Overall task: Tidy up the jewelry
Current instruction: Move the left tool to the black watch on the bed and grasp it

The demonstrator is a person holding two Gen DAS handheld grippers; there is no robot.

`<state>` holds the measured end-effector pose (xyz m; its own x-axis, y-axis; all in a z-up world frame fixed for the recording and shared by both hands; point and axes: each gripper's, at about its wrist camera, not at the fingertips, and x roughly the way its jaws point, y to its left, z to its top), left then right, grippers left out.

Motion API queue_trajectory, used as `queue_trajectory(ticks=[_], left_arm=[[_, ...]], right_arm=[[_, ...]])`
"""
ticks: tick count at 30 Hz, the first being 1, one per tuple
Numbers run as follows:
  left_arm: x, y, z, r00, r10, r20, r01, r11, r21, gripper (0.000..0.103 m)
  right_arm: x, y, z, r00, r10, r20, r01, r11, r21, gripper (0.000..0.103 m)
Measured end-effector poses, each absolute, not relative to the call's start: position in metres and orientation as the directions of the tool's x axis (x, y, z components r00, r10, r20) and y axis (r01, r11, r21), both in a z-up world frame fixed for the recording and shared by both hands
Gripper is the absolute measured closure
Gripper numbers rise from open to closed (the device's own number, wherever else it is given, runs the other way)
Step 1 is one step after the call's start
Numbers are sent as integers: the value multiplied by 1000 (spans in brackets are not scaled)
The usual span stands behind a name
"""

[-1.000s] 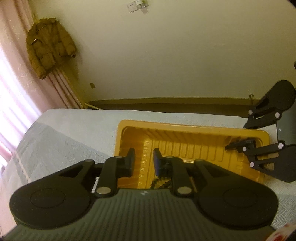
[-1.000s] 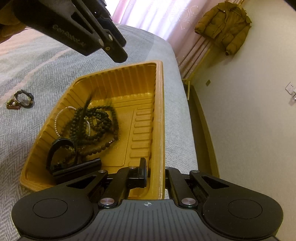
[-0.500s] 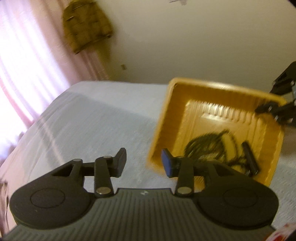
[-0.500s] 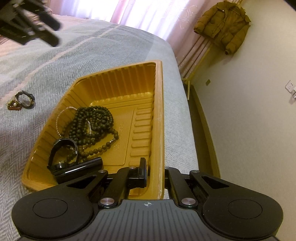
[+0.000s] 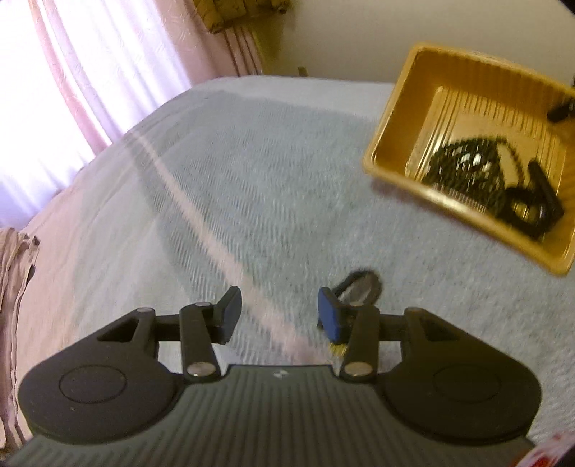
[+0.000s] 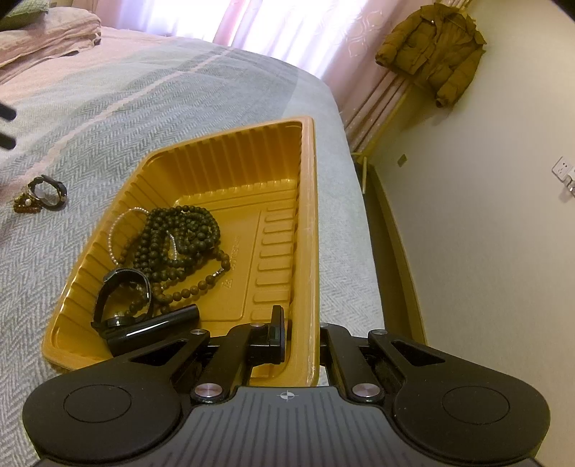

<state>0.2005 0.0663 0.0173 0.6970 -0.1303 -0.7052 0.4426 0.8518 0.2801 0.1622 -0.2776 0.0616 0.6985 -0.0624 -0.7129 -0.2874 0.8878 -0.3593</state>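
A yellow plastic tray point(image 6: 273, 151) lies on the grey bedspread and holds dark bead necklaces point(image 6: 179, 240), a pearl bracelet point(image 6: 118, 222), a black watch point(image 6: 122, 301) and a black tube point(image 6: 154, 327). My right gripper point(image 6: 298, 334) is shut on the tray's near right wall. My left gripper point(image 5: 276, 312) is open and empty above the bedspread, with a dark ring-shaped bracelet point(image 5: 359, 287) just beyond its right finger. The tray also shows in the left wrist view point(image 5: 395, 122) at the upper right. The bracelet shows in the right wrist view point(image 6: 48, 190) with a small beaded piece point(image 6: 25, 204) beside it.
The grey herringbone bedspread point(image 5: 251, 172) covers the bed. Pink folded bedding point(image 6: 46, 32) lies at the far left. Pink curtains point(image 5: 107, 72) and a brown jacket point(image 6: 435, 50) hang by the wall. The bed edge runs along the tray's right side.
My left gripper has swung away from the tray to the left, opened wider and come down near the loose bracelet. My right gripper has stayed clamped on the tray wall.
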Motion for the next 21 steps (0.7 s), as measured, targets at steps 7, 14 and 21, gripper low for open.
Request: queue_trajectory(ticks=[7,14,21], left_arm=[[203,65,-15,657,-145,-739,449,864,230,60],[217,37,-33,643,-166,-748,490,840,234,66],[234,26,-46,625,-150,-766,497,833,243,79]], right_arm=[[164,-278,61,697,-66,-714,-287,887,-362,99],[165,-277,61,696,-68,-715,-285,888,-362,99],[166,-278,59,694,-69,-717,-284,888,-361,99]])
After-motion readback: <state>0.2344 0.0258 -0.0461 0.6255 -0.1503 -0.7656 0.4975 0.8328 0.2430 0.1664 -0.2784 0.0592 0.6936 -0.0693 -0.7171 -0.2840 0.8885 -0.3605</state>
